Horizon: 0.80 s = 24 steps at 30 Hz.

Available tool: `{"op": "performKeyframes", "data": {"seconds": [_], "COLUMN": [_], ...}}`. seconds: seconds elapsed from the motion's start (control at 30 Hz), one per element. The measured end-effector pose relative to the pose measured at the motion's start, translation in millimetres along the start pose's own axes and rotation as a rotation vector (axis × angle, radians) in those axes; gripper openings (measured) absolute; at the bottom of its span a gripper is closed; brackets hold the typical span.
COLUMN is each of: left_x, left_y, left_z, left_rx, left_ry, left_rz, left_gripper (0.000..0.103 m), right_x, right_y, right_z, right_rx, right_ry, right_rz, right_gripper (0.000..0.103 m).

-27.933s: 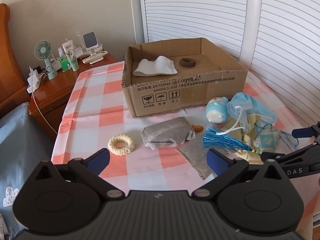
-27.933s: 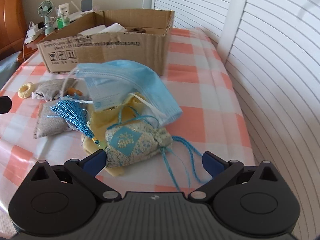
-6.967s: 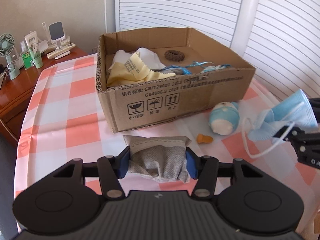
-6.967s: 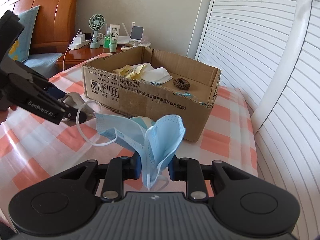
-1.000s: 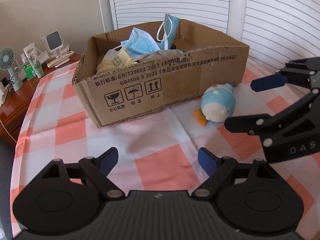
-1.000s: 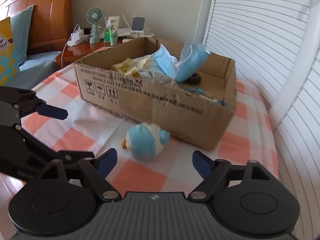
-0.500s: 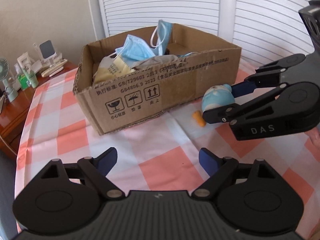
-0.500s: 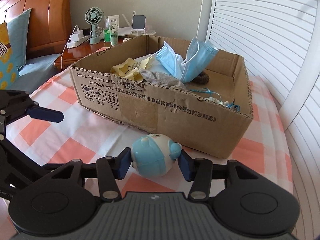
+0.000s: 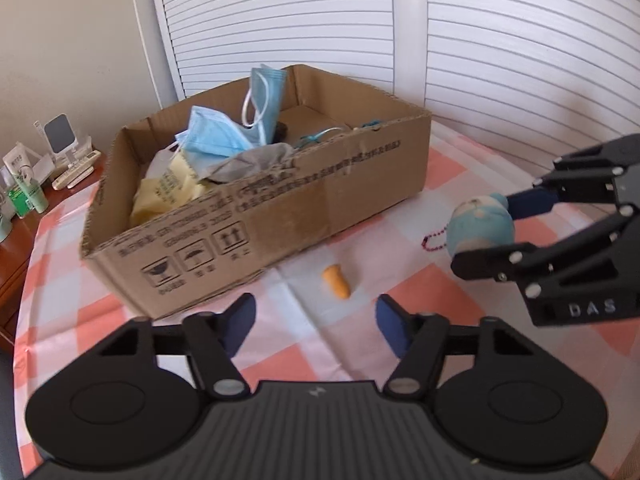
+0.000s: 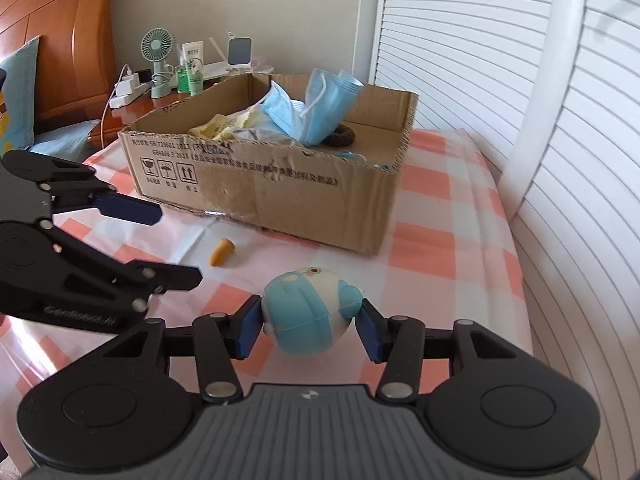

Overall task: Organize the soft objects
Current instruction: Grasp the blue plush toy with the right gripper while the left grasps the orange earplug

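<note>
My right gripper (image 10: 308, 326) is shut on a round blue and white plush toy (image 10: 308, 316) and holds it above the checked tablecloth; the left wrist view shows the toy (image 9: 480, 226) with a bead chain hanging from it. A small orange soft piece (image 9: 337, 287) lies on the cloth in front of the cardboard box (image 9: 280, 216). My left gripper (image 9: 314, 326) is open and empty, just short of the orange piece. The box holds blue face masks (image 9: 224, 136), yellow cloth, grey cloth and a brown hair tie (image 10: 340, 136).
A wooden nightstand (image 10: 132, 110) with a small fan, bottles and a charger stands behind the box on the left. White louvred doors (image 10: 560, 120) run along the right side. The table's right edge (image 10: 516, 248) is close to the doors.
My right gripper has lifted the plush toy off the cloth and pulled it back from the box. My left gripper has moved closer to the orange piece and narrowed a little.
</note>
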State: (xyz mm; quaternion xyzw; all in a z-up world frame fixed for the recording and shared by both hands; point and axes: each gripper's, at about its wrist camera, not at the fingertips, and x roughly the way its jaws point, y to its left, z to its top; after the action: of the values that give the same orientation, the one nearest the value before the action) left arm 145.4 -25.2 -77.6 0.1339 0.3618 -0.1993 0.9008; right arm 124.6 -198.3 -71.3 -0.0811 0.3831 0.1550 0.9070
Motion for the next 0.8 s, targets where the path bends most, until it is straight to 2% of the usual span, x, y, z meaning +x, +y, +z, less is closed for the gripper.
{"op": "performKeyframes", "data": {"seconds": [0.07, 0.13, 0.2, 0.47, 0.7, 0.8], "left_x": [6, 10, 14, 33, 38, 37], "left_y": [-6, -11, -14, -16, -19, -18], "left_z": [3, 7, 9, 13, 18, 17], "left_rx": [0.003, 0.010, 0.001, -0.050, -0.044, -0.035], "left_ry": [-0.005, -0.017, -0.025, 0.004, 0.001, -0.004], "left_rz": [-0.001, -0.007, -0.015, -0.025, -0.010, -0.001], "left_gripper": [0.040, 0.038, 0.029, 0.028, 0.012, 0.010], "right_x": [-2, -4, -5, -5, -3, -2], "right_y": [-4, -7, -9, -17, -21, -22], "right_z": [-4, -7, -9, -11, -13, -13], "right_rx": [0.012, 0.019, 0.027, 0.049, 0.056, 0.057], "right_ry": [-0.001, -0.005, -0.008, -0.025, -0.022, -0.021], "right_rz": [-0.003, -0.005, -0.003, 0.005, 0.004, 0.002], "right_gripper": [0.056, 0.056, 0.056, 0.056, 0.056, 0.056]}}
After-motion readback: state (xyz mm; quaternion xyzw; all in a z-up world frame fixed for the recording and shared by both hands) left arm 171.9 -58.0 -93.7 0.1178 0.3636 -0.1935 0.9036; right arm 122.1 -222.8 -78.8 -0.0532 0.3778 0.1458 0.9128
